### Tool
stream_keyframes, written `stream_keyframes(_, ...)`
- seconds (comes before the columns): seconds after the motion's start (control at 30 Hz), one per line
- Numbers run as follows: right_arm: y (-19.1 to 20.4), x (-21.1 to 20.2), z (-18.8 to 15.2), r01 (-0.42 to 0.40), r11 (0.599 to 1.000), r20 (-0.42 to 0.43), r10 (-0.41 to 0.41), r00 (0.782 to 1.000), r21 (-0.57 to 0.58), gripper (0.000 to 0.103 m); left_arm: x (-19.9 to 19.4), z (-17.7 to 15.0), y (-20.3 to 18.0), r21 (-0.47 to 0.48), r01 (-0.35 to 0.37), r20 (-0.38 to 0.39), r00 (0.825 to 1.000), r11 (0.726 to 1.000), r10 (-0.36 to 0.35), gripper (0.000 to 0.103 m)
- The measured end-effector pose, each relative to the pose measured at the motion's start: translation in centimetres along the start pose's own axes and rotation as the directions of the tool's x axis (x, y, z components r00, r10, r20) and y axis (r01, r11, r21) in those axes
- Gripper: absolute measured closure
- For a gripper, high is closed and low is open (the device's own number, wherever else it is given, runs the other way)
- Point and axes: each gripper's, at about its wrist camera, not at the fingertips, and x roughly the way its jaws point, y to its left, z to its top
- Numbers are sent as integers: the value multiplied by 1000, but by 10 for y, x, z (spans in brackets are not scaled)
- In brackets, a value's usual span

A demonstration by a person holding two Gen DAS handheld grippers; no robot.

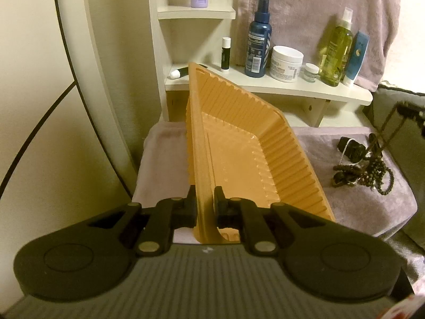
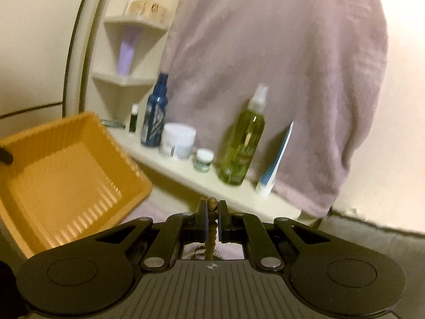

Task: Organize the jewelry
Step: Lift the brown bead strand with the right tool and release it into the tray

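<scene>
Right now your biggest piece, the orange tray [image 1: 239, 143], sits tilted above the towel-covered surface [image 1: 345, 199], its rim pinched by your left gripper [image 1: 205, 207]. Beside it on the towel lies the jewelry pile [image 1: 364, 167]. Smallest, a beaded strand [image 2: 211, 220] is clamped in your right gripper [image 2: 212, 222], hanging below.

Orange ribbed tray [image 1: 239, 143], brown beaded strand [image 2: 212, 228].

We are in a home bathroom or dressing corner: a white corner shelf [image 1: 265, 86] carries a spray bottle [image 1: 259, 40], a cream jar [image 1: 286, 63] and a green oil bottle [image 1: 336, 50], with a towel [image 1: 305, 8] hanging behind.
</scene>
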Motion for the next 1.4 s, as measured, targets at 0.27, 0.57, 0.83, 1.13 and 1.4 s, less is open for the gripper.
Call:
stream_keyframes(0.27,-18,-8,30,4,1000,85,-6,996,18,97,0,-1,1,-3,2,5,1000,1000,-2,93)
stream_keyframes(0.57,3,-21,66,-111,994,177,107,978,12,97,2,-1,3,2,3,7,1000,1000,-3,93)
stream_keyframes(0.83,43,-20,101,-298,954,259,276,926,46,97,3,-1,5,3,13,9,1000,1000,-13,93)
stream_keyframes(1.13,99,52,64,-429,897,88,421,903,110,97,5,-3,11,-4,29,9,1000,1000,-29,93)
stream_keyframes(1.4,124,87,13,-486,848,-69,509,858,210,97,4,-4,11,-9,42,17,999,999,-42,93)
